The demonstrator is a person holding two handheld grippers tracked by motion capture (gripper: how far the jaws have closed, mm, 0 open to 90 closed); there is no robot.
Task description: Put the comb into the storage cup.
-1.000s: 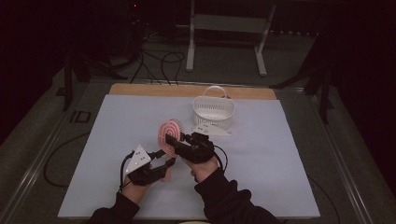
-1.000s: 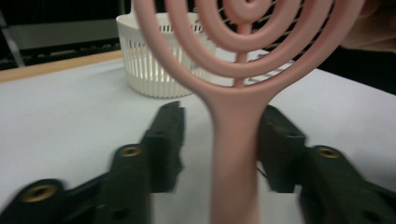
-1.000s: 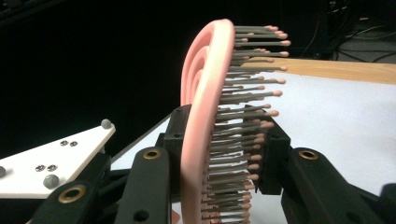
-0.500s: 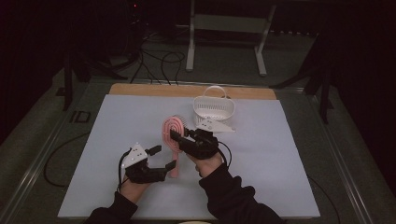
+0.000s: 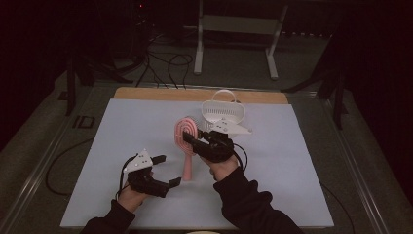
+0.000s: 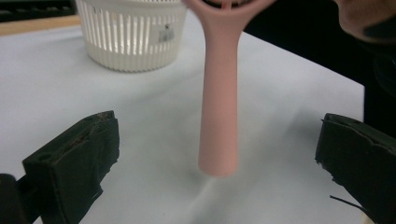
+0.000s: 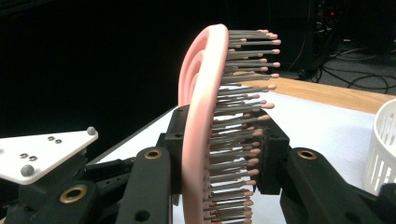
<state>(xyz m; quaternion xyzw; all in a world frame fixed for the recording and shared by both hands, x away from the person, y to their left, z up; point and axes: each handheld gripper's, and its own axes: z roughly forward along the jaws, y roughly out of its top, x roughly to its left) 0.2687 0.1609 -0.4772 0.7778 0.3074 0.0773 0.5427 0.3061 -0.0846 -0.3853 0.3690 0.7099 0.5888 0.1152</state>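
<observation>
A pink hairbrush (image 5: 187,161) is held up over the pale mat, bristles (image 7: 243,93) pointing sideways. My right gripper (image 5: 191,141) is shut on its oval head (image 7: 198,116), one jaw on the back and one among the bristles. My left gripper (image 5: 166,170) sits low at the front left. Its jaws have just been opening and now stand wide apart. The brush's handle (image 6: 218,107) hangs just ahead of the left gripper (image 6: 217,144), in line with the gap, touched by neither jaw.
A white slotted basket (image 5: 223,111) with a hoop handle stands at the back of the mat (image 5: 122,131), just behind my right hand; it is also in the left gripper view (image 6: 130,37). Cables and a metal stand lie on the floor beyond the table.
My left gripper's jaws have spread from around the brush handle and let it go. My right gripper has kept its hold on the brush head.
</observation>
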